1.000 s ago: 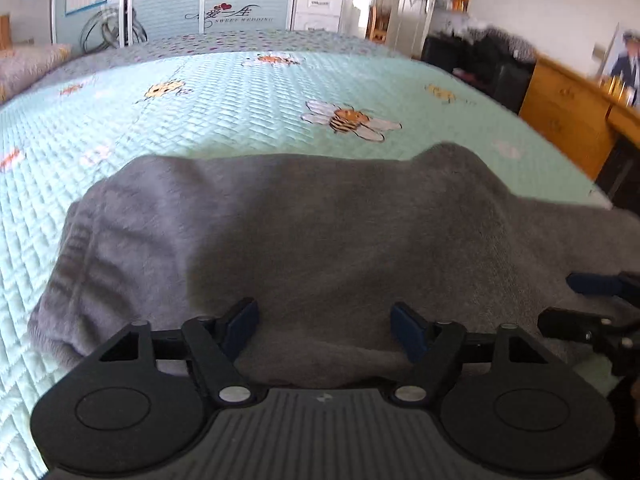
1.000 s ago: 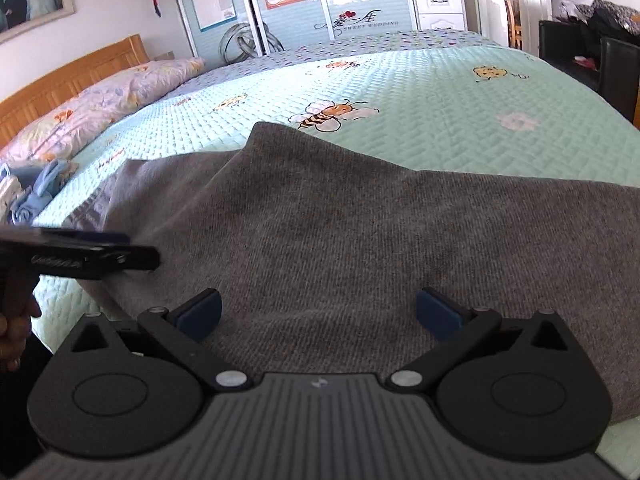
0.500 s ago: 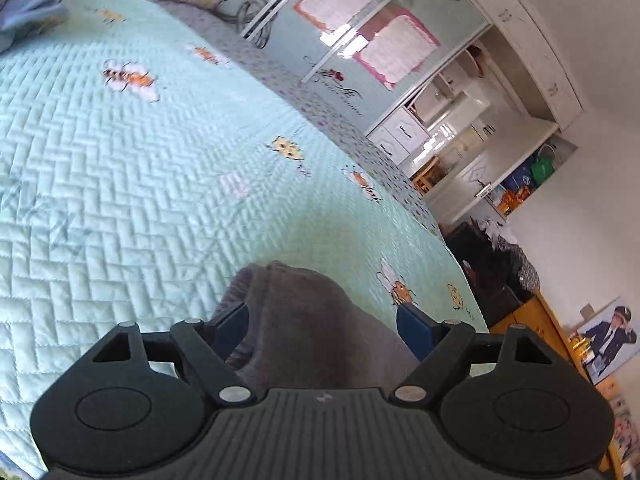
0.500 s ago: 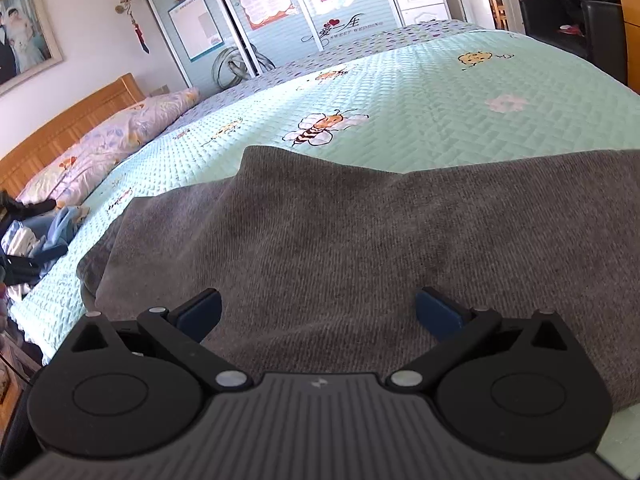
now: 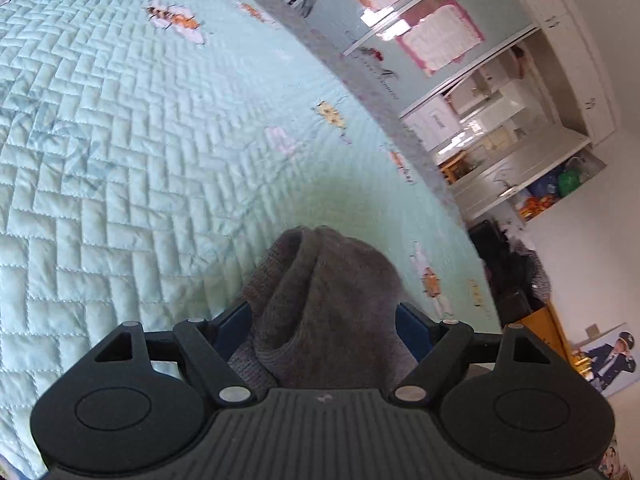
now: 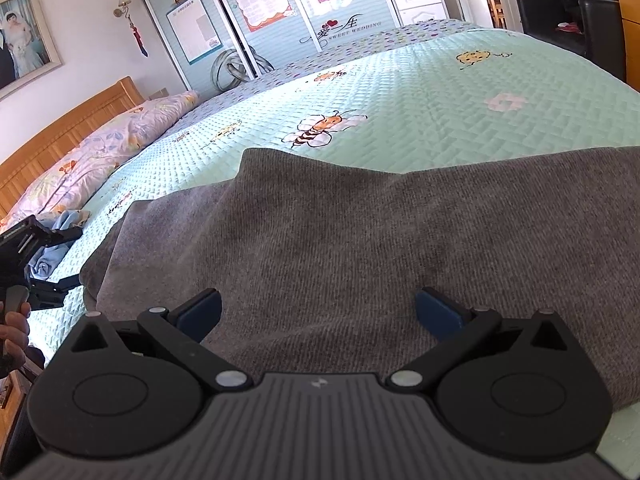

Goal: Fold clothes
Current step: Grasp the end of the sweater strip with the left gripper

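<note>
Left wrist view: I held the left gripper [image 5: 323, 320] tilted over the bed [image 5: 120, 160], its jaws spread, with a bunched fold of the grey garment [image 5: 320, 300] rising between the two blue pads [image 5: 234, 322]; the cloth touched the pad on the left of the frame, but whether the jaws pressed it I could not tell. Beyond the fold lay the mint-green quilted bedspread printed with bees [image 5: 176, 20] and flowers, and at the far side stood the wardrobe doors [image 5: 400, 20]. Right wrist view: I held the right gripper [image 6: 318, 314] low over the same grey garment [image 6: 360, 248], which lay spread across the near part of the bed [image 6: 460, 92]; its jaws were spread wide and pinched nothing, the blue pads [image 6: 200, 312] just above the cloth. At the left edge of this view the left gripper [image 6: 40, 264] appeared beside the garment's end, held by a hand [image 6: 14, 328]. A floral pillow [image 6: 100, 148] rested against the wooden headboard [image 6: 68, 128], and light-blue clothing [image 6: 60, 236] lay near the bed's edge.
</note>
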Demonstrator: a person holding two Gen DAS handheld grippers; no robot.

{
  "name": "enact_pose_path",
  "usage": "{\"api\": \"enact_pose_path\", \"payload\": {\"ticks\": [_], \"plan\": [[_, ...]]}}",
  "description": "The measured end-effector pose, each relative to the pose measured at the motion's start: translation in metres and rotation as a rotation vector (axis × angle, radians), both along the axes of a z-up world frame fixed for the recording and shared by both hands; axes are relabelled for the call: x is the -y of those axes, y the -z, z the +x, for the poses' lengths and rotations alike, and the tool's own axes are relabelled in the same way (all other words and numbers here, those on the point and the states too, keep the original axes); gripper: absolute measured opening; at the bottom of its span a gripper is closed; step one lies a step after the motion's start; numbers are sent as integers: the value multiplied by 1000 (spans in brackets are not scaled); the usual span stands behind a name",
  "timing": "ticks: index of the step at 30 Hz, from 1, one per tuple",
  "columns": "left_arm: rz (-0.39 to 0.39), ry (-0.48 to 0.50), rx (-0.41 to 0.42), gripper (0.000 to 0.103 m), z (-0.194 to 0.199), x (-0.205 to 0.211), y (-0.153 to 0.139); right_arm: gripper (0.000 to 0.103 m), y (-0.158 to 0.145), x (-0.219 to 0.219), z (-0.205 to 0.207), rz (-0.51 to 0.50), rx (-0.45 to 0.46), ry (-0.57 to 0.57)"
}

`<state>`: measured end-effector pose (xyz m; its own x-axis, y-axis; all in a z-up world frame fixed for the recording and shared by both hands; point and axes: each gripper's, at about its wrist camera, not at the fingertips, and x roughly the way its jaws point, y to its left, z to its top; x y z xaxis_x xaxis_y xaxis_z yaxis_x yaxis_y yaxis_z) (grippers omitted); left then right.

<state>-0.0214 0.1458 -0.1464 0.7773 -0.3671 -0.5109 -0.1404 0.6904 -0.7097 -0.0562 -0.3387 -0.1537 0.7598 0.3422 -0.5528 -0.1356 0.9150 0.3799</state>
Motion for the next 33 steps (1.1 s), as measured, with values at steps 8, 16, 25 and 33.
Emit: {"api": "enact_pose_path", "payload": {"ticks": [8, 16, 25, 33], "plan": [[-11, 35, -15, 89, 16, -2, 6, 103, 0, 3, -1, 7, 1, -1], [-82, 180, -29, 90, 20, -7, 11, 103, 0, 2, -1, 8, 0, -1], [-196, 253, -35, 88, 22, -12, 20, 103, -2, 1, 0, 5, -6, 5], [-105, 173, -34, 48, 21, -1, 19, 103, -1, 0, -2, 2, -4, 6]]}}
